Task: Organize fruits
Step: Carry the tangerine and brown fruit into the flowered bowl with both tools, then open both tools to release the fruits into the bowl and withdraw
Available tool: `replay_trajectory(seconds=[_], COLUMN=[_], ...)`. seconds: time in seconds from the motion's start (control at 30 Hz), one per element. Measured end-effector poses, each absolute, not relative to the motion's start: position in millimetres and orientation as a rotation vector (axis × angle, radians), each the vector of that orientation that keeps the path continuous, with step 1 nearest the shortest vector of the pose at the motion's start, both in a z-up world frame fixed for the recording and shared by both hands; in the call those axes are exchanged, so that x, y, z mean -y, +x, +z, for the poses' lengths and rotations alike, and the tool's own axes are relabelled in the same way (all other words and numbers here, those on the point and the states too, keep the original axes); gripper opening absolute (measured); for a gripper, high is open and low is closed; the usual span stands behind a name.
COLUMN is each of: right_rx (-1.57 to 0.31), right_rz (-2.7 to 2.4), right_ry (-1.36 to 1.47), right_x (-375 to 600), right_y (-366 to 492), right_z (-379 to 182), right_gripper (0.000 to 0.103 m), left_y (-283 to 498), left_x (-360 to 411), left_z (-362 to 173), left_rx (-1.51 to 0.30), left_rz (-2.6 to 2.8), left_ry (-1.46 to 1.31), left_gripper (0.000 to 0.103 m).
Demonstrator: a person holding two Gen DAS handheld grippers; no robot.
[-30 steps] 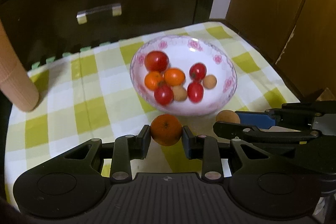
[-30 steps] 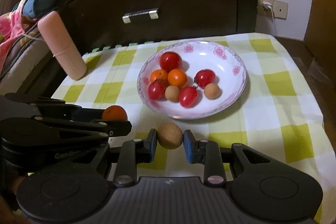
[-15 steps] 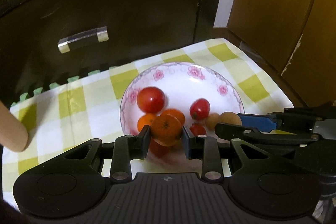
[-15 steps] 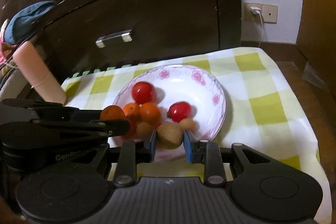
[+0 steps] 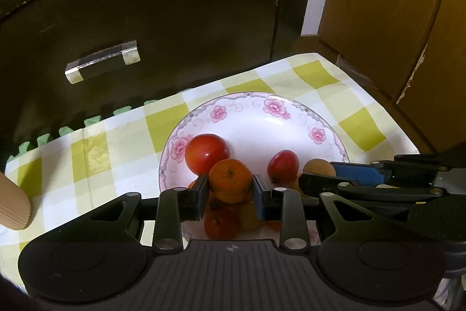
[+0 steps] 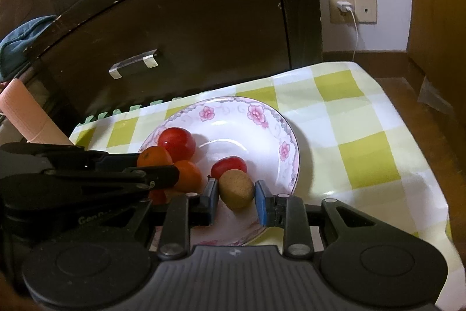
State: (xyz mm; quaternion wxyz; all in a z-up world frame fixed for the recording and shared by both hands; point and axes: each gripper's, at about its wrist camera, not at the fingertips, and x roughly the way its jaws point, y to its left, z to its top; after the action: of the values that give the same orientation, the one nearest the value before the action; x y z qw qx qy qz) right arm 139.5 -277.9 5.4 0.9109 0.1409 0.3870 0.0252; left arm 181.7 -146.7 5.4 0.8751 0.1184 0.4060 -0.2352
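A white bowl with pink flowers (image 5: 291, 110) (image 6: 256, 112) stands on the green-checked cloth and holds red tomatoes (image 5: 206, 152), small oranges and tan fruits. My left gripper (image 5: 230, 190) is shut on a small orange (image 5: 230, 179), held over the bowl's near side. My right gripper (image 6: 236, 194) is shut on a tan round fruit (image 6: 236, 188), also over the bowl, just right of the left gripper (image 6: 151, 165). In the left wrist view the right gripper (image 5: 323, 174) reaches in from the right with the tan fruit (image 5: 319, 166) in its tips.
A dark cabinet with a metal handle (image 5: 102, 64) rises right behind the table. A pink ribbed cylinder (image 6: 26, 112) stands at the table's left edge. A wooden door (image 5: 393, 19) is to the right; a wall socket with a charger (image 6: 346, 8) is behind.
Both grippers moved forward from in front of the bowl to above it, each still gripping its fruit. The bowl now sits under the fingertips.
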Motion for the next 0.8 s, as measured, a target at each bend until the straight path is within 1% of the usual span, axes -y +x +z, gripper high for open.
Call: replay_trajectory(seconds=[0.3, 0.43, 0.8], right_rx=[-0.787, -0.785, -0.779], right_rz=[0.067, 0.067, 0.062], right_ry=[0.306, 0.311, 0.336], right_x=[277.5, 278.1, 280.0], right_y=[144.9, 144.9, 144.8], right_z=[2.4, 2.4, 3.2], right_gripper=[0.028, 0.028, 0.028], left_y=[187.6, 187.6, 190.8], left_x=[146.3, 145.8, 139.5], left_z=[3.5, 3.5, 5.1], left_rx=[-0.853, -0.848, -0.844], left_rz=[-0.483, -0.473, -0.455], left_ry=[0.24, 0.24, 0.223], left_gripper=[0.039, 0.046, 0.057])
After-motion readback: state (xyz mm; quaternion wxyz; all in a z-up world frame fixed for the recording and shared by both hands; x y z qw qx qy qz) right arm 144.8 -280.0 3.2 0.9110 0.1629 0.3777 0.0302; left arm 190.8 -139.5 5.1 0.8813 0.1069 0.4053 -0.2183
